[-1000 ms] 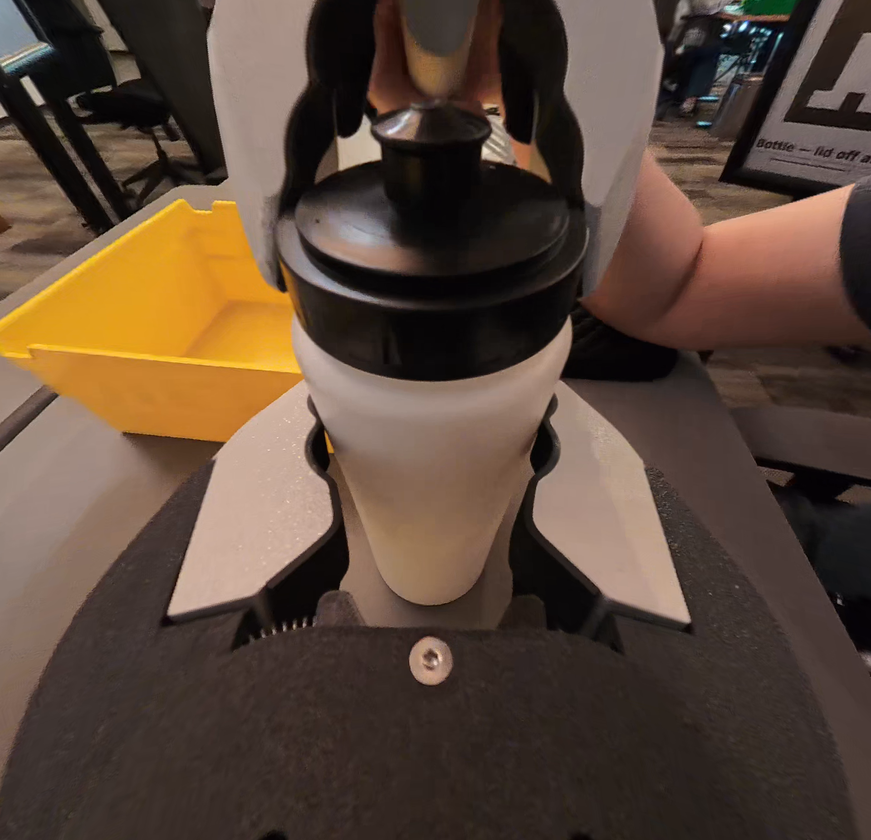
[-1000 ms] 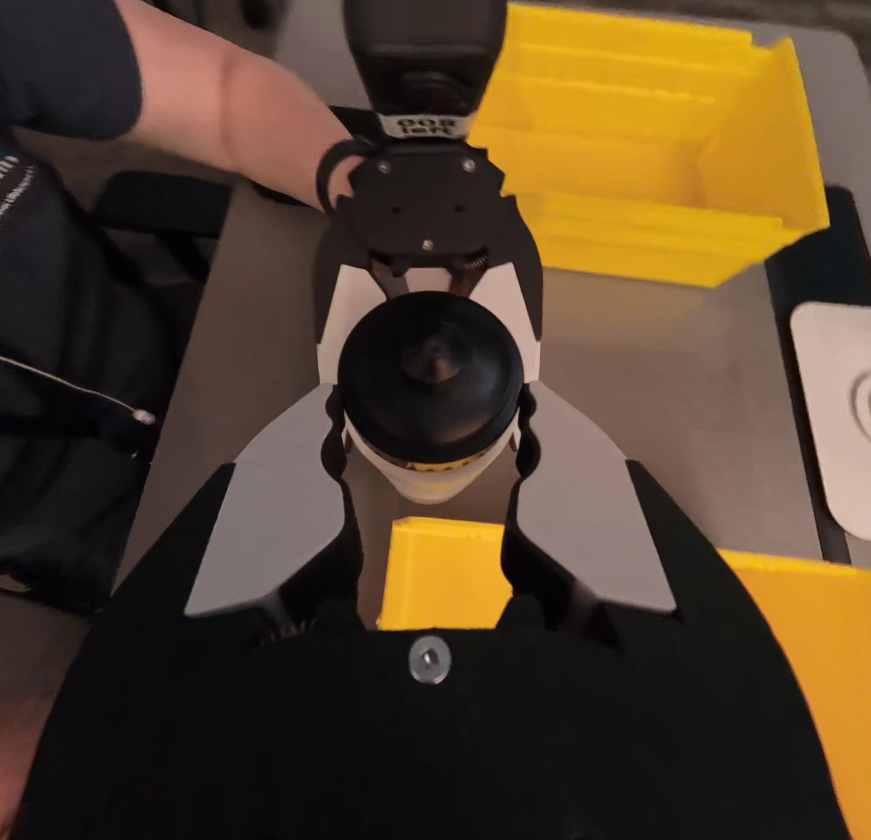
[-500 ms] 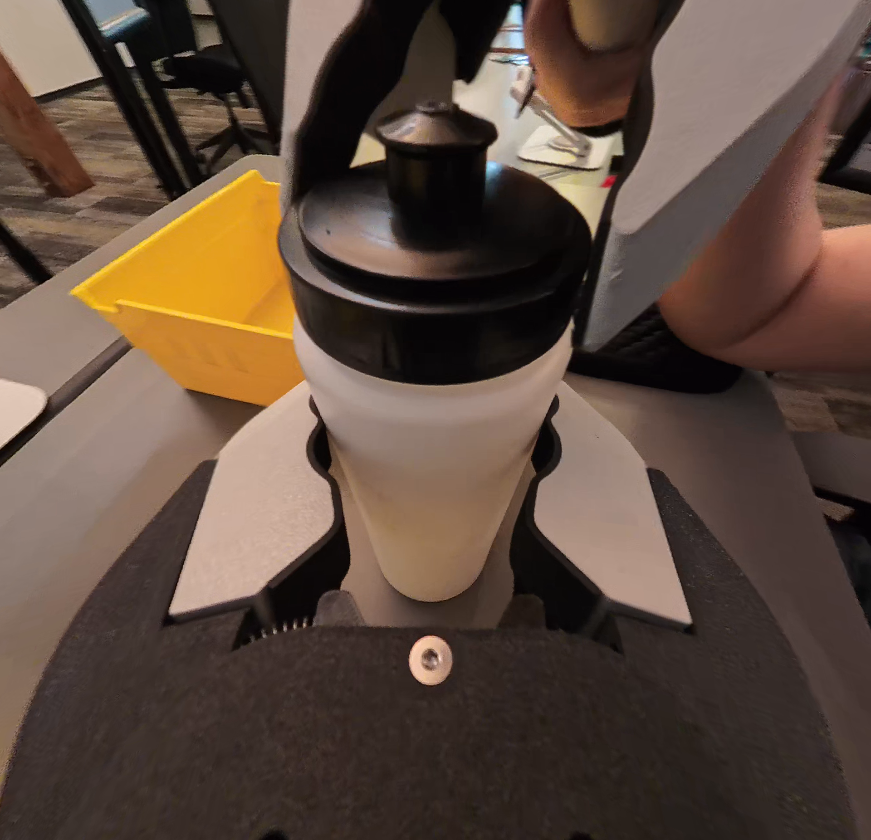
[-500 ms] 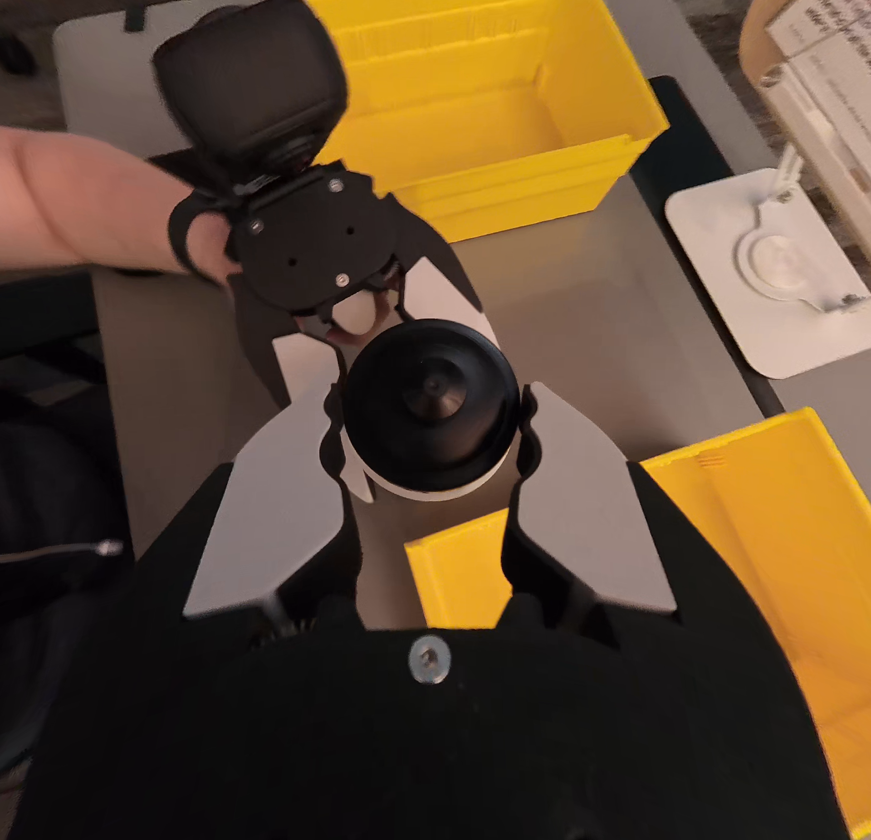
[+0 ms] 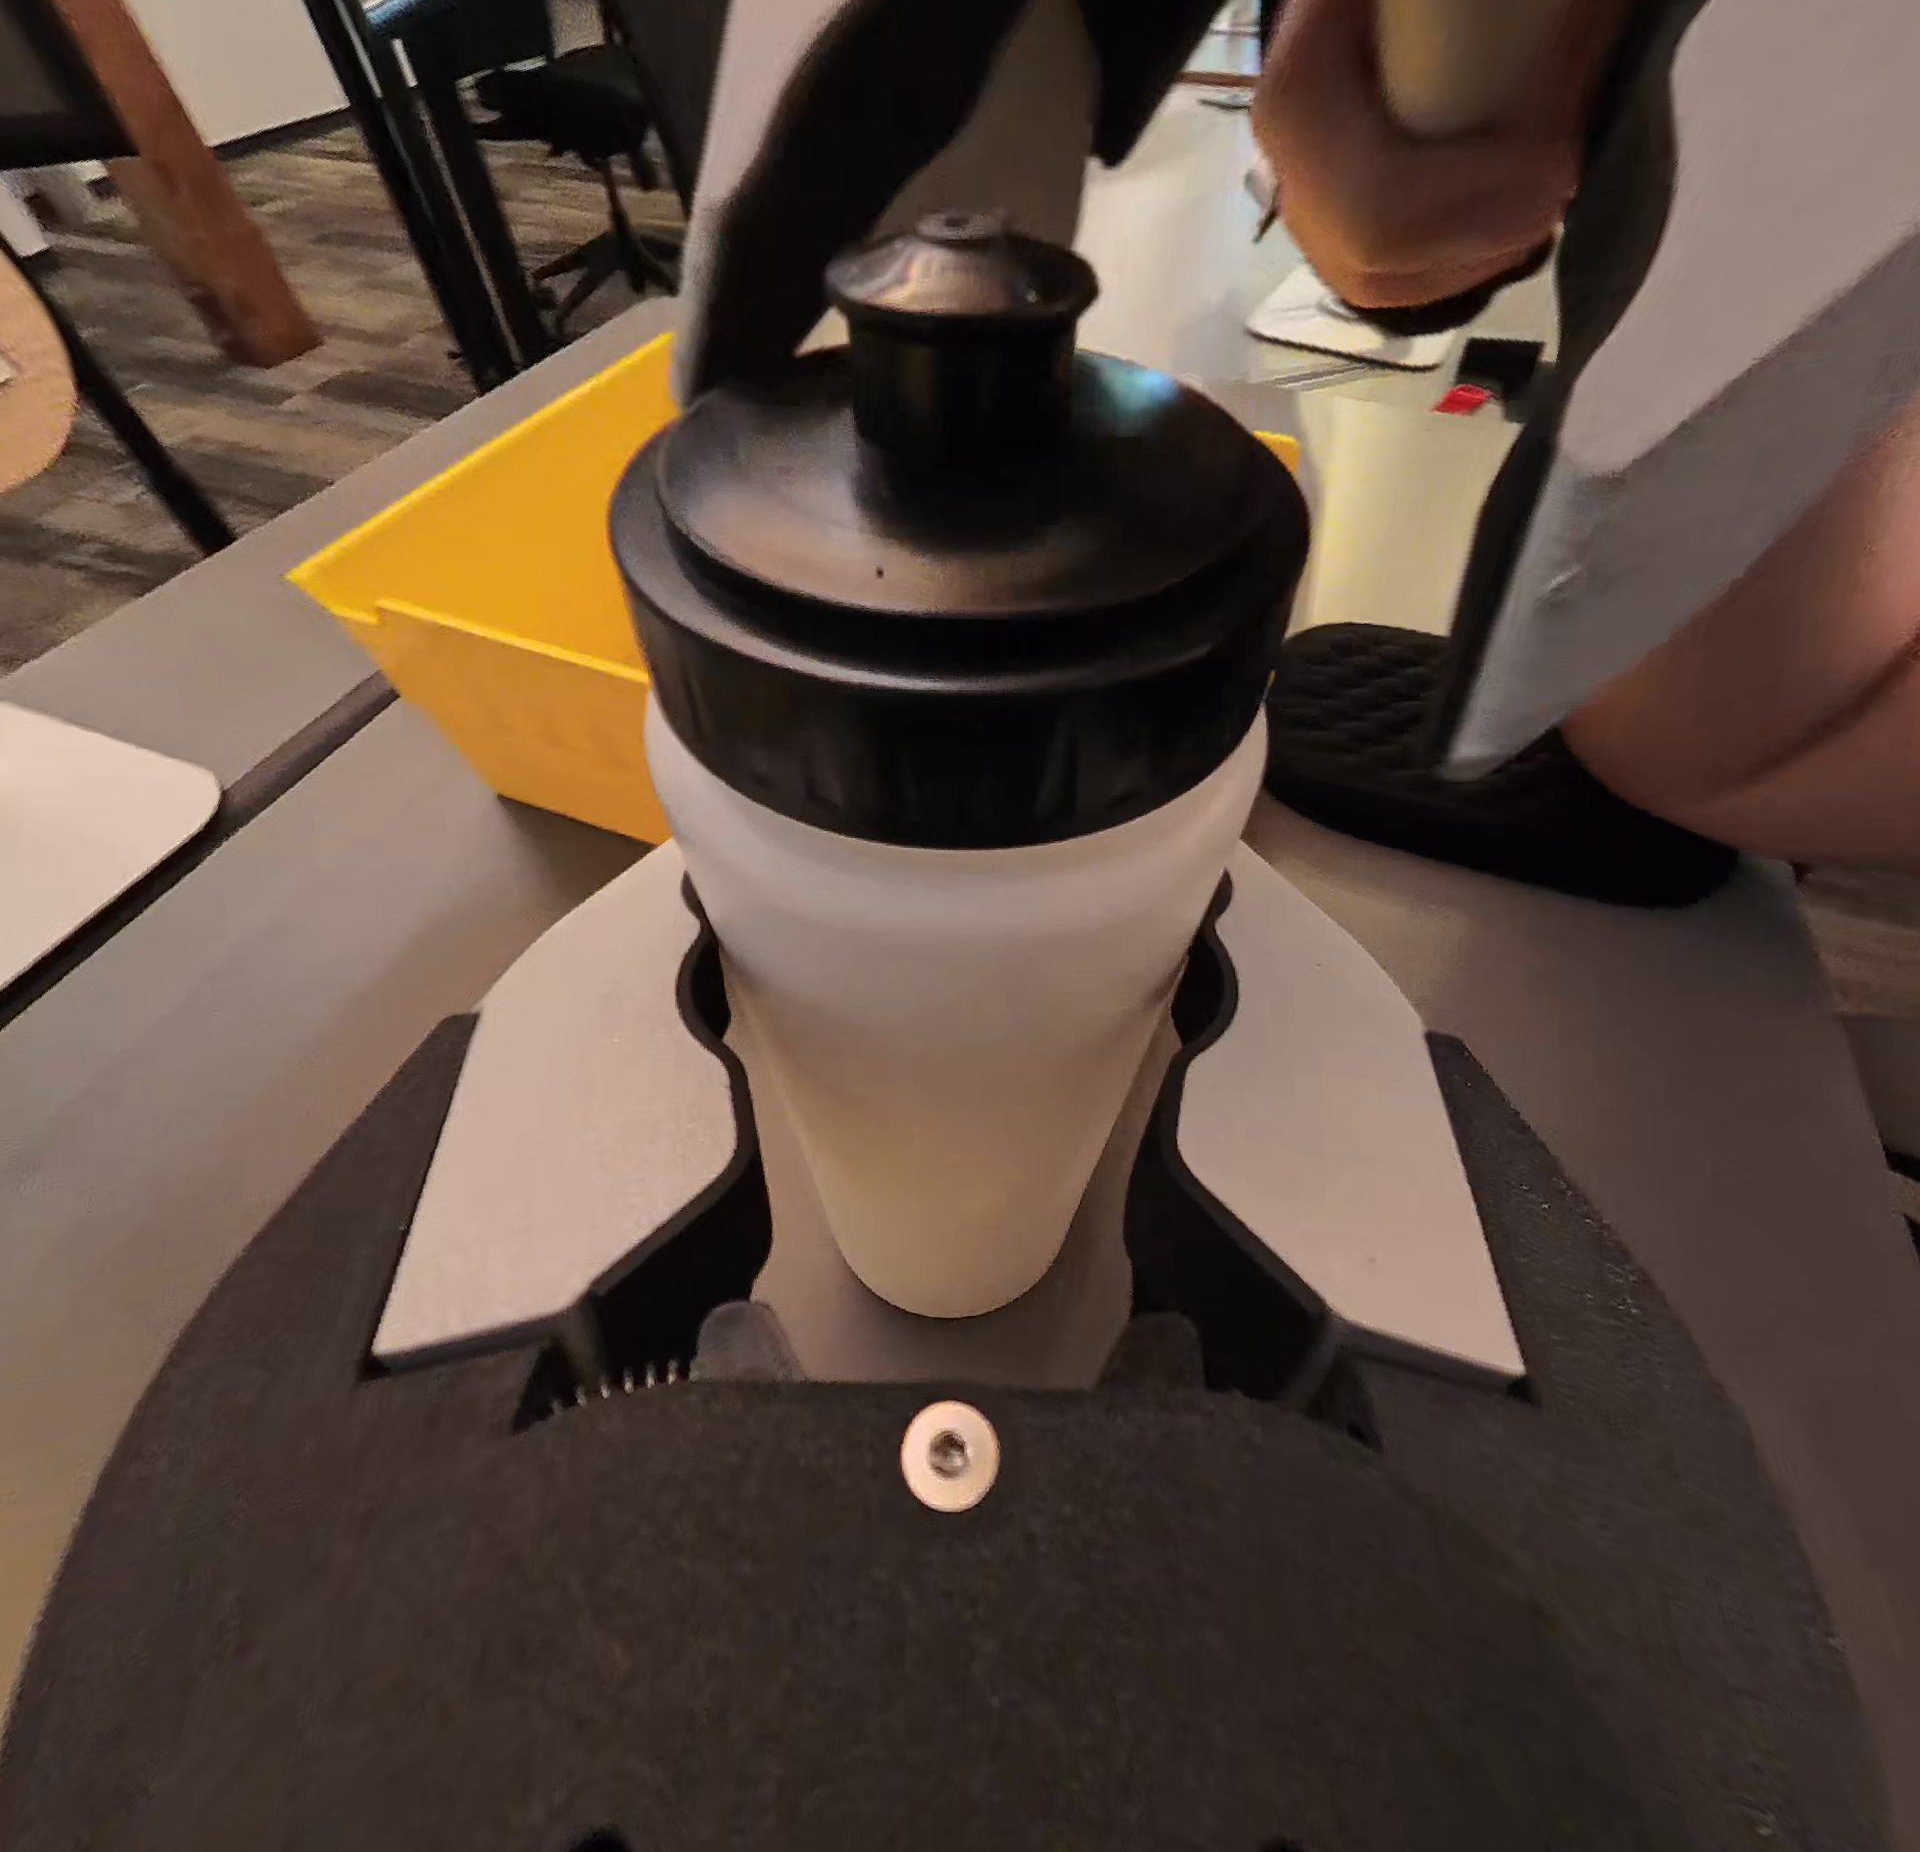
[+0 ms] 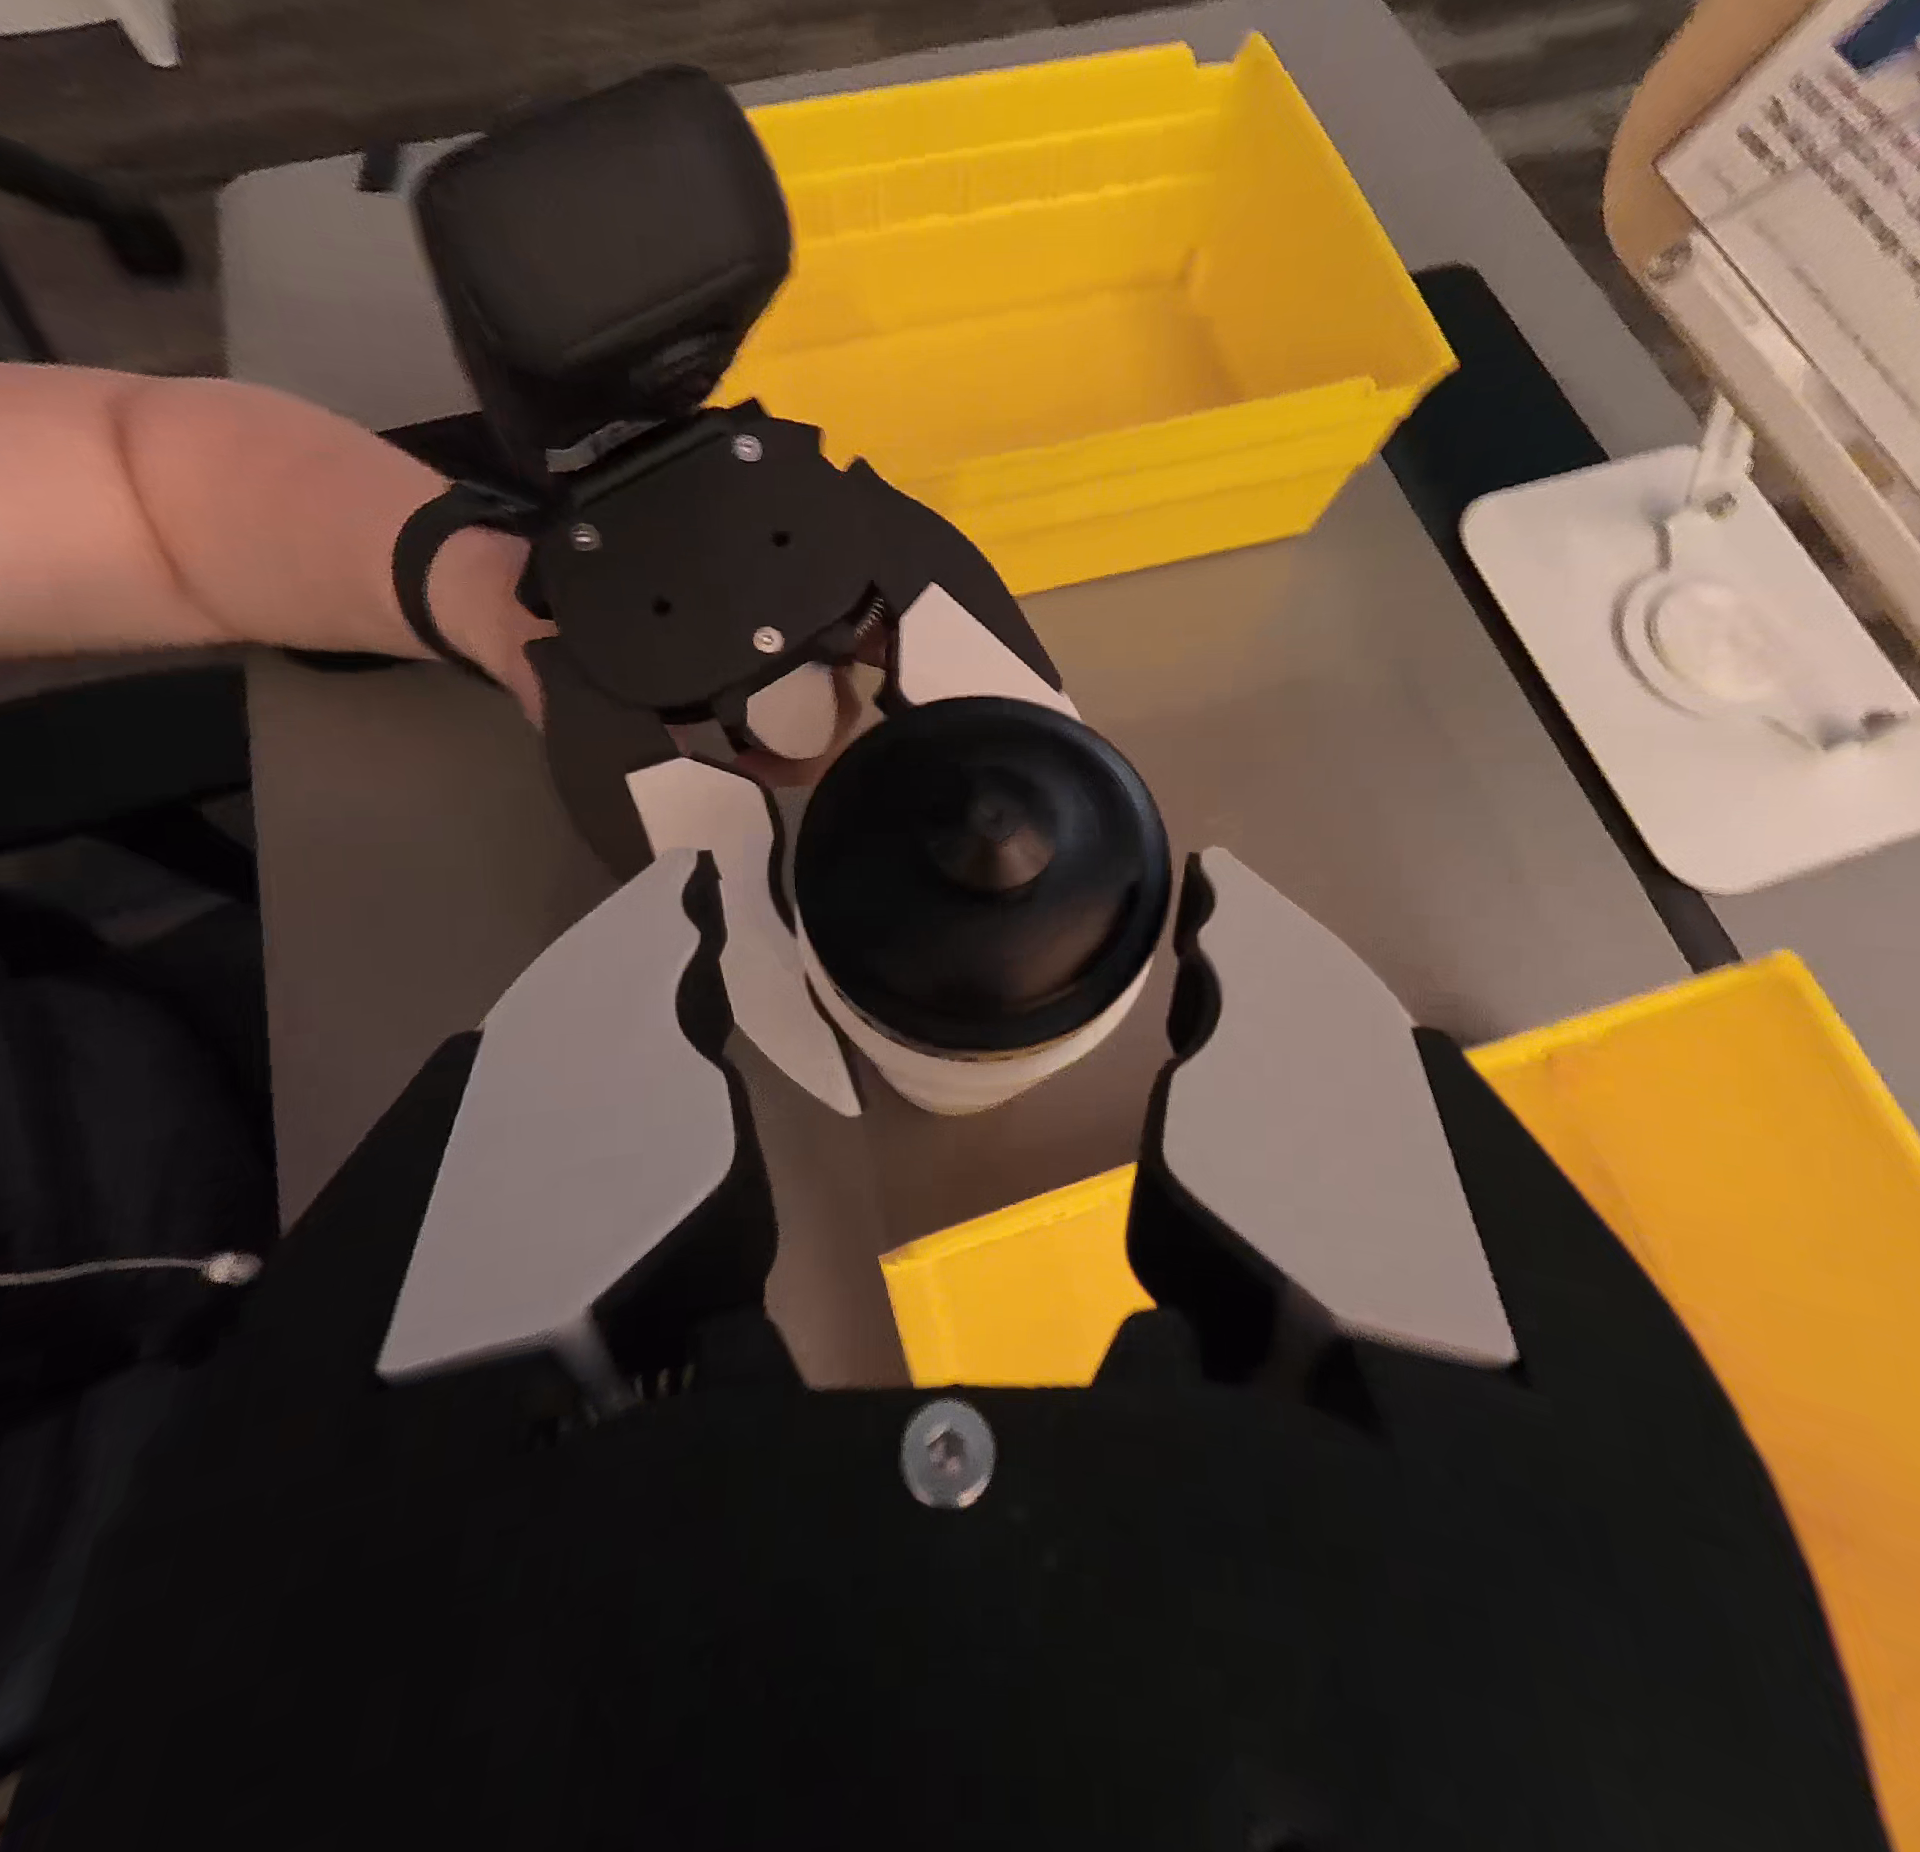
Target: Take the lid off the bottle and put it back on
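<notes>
The left gripper (image 5: 956, 981) pinches the white bottle (image 5: 951, 1054) around its waist, upright over the grey table (image 5: 312, 929). The black lid (image 5: 956, 597) sits on the bottle. The right gripper (image 6: 940, 945) (jaws spread) straddles the lid from above, not clamping it.

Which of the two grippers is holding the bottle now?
The left gripper: its fingers clamp the white bottle. The right gripper stands open around the black lid.

Bottle (image 5: 956, 1023) matt white plastic; lid (image 5: 956, 597) glossy black.
</notes>
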Available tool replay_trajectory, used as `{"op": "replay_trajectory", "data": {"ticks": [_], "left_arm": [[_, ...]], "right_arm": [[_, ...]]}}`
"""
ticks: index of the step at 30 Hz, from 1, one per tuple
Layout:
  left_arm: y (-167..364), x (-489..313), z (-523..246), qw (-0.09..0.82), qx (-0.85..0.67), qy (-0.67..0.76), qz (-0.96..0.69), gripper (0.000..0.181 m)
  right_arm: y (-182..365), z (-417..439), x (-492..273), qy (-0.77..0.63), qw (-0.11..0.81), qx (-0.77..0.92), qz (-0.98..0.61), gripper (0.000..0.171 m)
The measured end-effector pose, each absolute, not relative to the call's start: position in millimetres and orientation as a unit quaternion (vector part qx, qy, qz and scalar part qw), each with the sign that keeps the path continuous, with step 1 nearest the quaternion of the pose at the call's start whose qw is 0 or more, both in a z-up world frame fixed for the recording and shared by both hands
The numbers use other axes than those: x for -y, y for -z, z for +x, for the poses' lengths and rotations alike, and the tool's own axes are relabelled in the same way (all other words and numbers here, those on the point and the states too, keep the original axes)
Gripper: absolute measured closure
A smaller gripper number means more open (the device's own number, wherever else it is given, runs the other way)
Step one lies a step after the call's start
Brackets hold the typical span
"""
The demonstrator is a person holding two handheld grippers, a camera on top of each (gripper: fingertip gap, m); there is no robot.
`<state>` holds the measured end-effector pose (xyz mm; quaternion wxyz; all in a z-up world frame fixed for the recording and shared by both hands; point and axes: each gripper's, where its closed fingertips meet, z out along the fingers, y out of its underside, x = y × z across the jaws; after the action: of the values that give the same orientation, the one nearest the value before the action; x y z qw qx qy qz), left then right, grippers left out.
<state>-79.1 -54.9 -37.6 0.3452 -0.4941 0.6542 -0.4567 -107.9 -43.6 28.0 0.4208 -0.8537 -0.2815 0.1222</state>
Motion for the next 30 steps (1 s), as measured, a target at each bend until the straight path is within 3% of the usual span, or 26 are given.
{"op": "replay_trajectory", "data": {"ticks": [3,6,11,15,17,19,25,30], "left_arm": [[38.1,54.9,-79.6,0.348,-0.656,0.449,-0.497,0.096],[38.3,66.0,-82.5,0.325,-0.676,0.463,-0.472,0.096],[39.0,105.7,-95.9,0.274,-0.733,0.494,-0.38,0.096],[39.4,93.0,-88.0,0.292,-0.709,0.483,-0.422,0.096],[39.3,77.2,-84.1,0.313,-0.692,0.466,-0.455,0.096],[39.0,60.3,-81.2,0.339,-0.67,0.443,-0.49,0.096],[39.0,57.5,-82.0,0.352,-0.668,0.419,-0.504,0.096],[40.1,93.2,-90.1,0.285,-0.714,0.477,-0.425,0.096]], "right_arm": [[-23.2,-102.5,39.6,-0.079,0.414,0.267,-0.867,0.1],[-22.7,-105.0,48.2,-0.098,0.399,0.299,-0.861,0.1],[-25.5,-122.8,86.3,-0.202,0.403,0.49,-0.746,0.1],[-21.8,-116.0,77.8,-0.24,0.392,0.444,-0.769,0.097],[-19.1,-110.0,62.3,-0.198,0.398,0.399,-0.802,0.082],[-16.3,-108.2,54.4,-0.152,0.399,0.374,-0.823,0.078],[-13.9,-104.3,43.5,-0.082,0.39,0.297,-0.868,0.095],[-13.5,-113.8,72.0,-0.149,0.362,0.409,-0.824,0.096]]}}
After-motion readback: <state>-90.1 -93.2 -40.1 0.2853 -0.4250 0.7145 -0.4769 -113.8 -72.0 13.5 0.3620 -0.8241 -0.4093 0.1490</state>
